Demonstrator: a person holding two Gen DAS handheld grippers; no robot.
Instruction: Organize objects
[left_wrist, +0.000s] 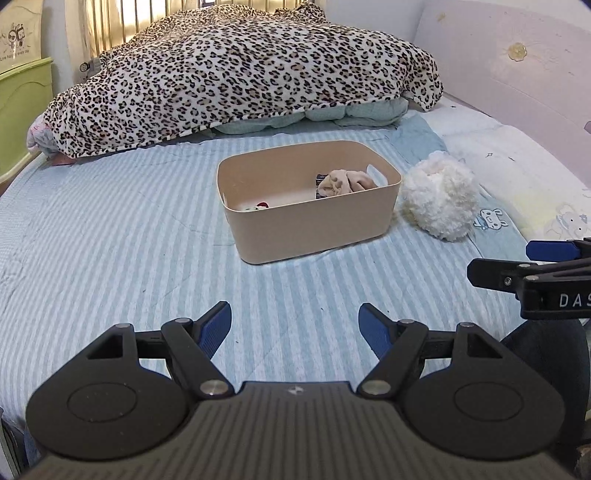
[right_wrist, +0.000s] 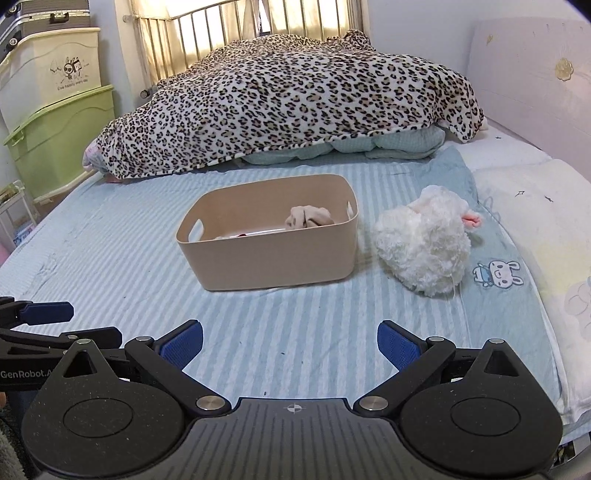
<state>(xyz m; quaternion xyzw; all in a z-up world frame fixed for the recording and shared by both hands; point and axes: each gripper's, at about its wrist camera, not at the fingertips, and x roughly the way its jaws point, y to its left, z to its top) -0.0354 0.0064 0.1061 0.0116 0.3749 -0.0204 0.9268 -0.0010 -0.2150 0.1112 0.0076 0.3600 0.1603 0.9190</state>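
Our left gripper (left_wrist: 295, 323) hangs released and empty, the beige bin (right_wrist: 273, 254) mid-bed already holds rolled socks (right_wrist: 308, 217), the white plush (right_wrist: 424, 243) just beside it waits, and our right gripper (right_wrist: 290, 341) is released too.

bin (right_wrist: 273, 258) floor items: mostly hidden | plush toy (left_wrist: 439, 195): face unseen

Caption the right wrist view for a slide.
Open right tool faces a beige bin and white plush toy on the striped bed.
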